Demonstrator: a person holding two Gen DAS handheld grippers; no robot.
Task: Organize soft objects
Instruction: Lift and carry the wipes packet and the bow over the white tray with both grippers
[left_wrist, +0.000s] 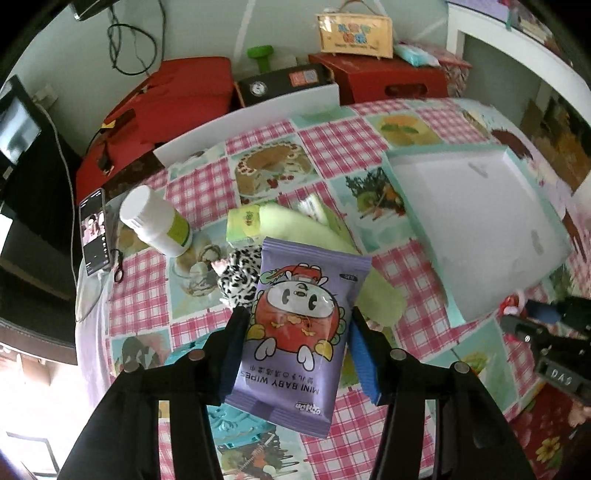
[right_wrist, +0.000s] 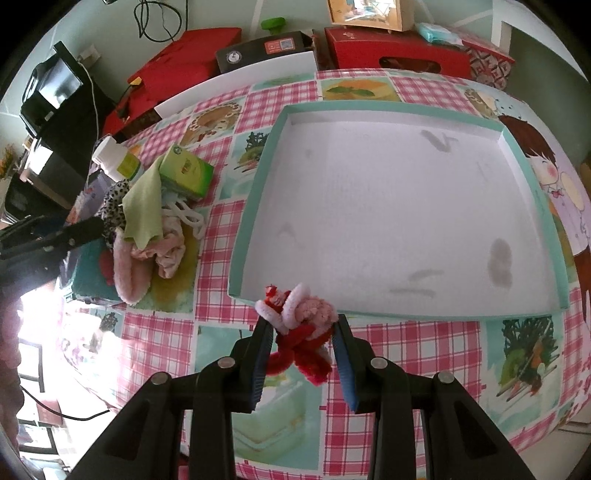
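wipes pack (left_wrist: 295, 332) | clamped in left hand-held gripper (left_wrist: 298, 325) | above tablecloth (left_wrist: 406, 266)

This is a lived-in home, most likely a dining or living corner, not a workplace. A table (right_wrist: 436, 339) wears a pink gingham oilcloth printed with cakes, salads and a cartoon girl, and household odds and ends lie on it: a white pill bottle (left_wrist: 155, 221), a smartphone (left_wrist: 94, 230), a green tissue pack (right_wrist: 186, 171) and a heap of small cloths. Behind it, against a pale wall, stand red gift boxes (left_wrist: 391, 79), a yellow carry-case with children's lettering (left_wrist: 354, 35), a green dumbbell (left_wrist: 260, 57) and a small screen (right_wrist: 59, 86) with trailing cables.
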